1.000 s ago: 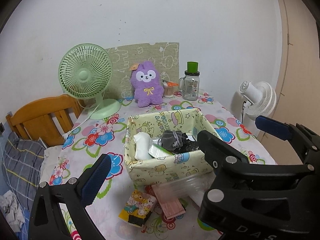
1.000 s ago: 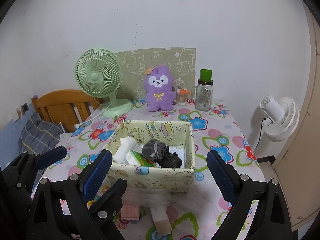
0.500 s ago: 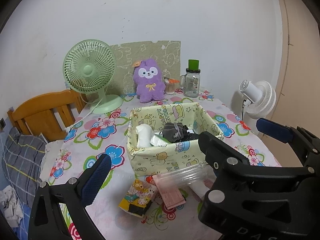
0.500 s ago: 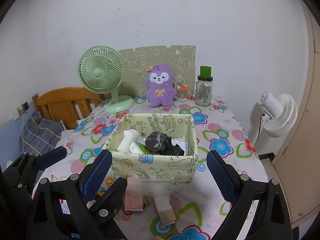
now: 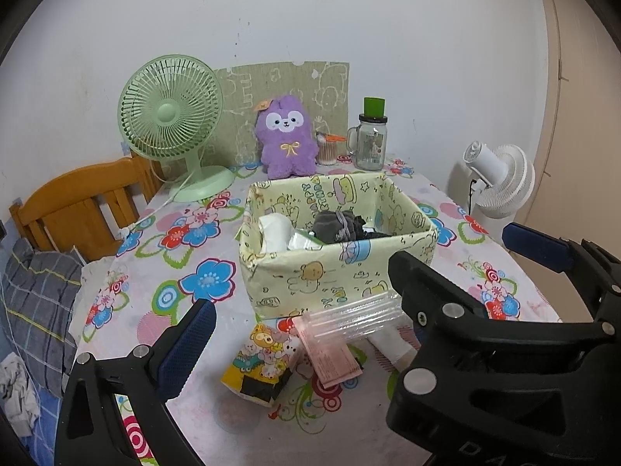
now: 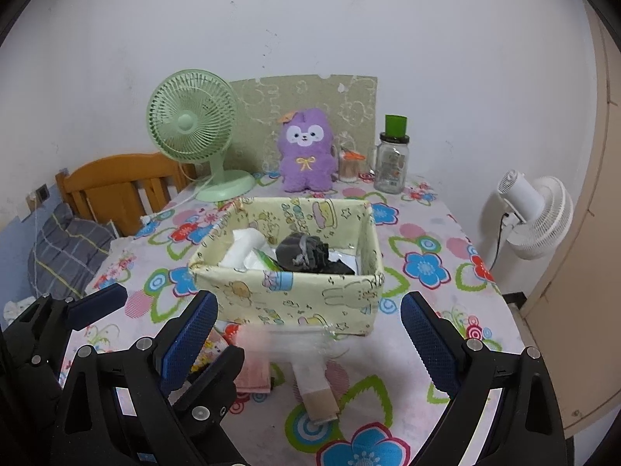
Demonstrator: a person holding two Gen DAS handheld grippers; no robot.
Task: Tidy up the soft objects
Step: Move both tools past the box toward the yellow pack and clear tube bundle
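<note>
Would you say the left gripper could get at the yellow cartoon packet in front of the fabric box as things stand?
Probably yes. The left gripper is open and the yellow cartoon packet lies uncovered on the tablecloth, before the fabric box. Only a pink pouch sits close beside it.

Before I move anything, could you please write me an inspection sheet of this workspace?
Surface: table with floral cloth, no spills seen.
Job's things: fabric box holds a grey sock bundle and a white roll; clear bag, pink pack and cartoon pack lie in front of it.
Clutter: purple plush, green fan, glass jar along the back.
Grippers: left gripper open, empty; right gripper open, empty.
Cables: green fan's white cord; white fan's black cord.
Surroundings: wooden chair, white fan, wall.
</note>
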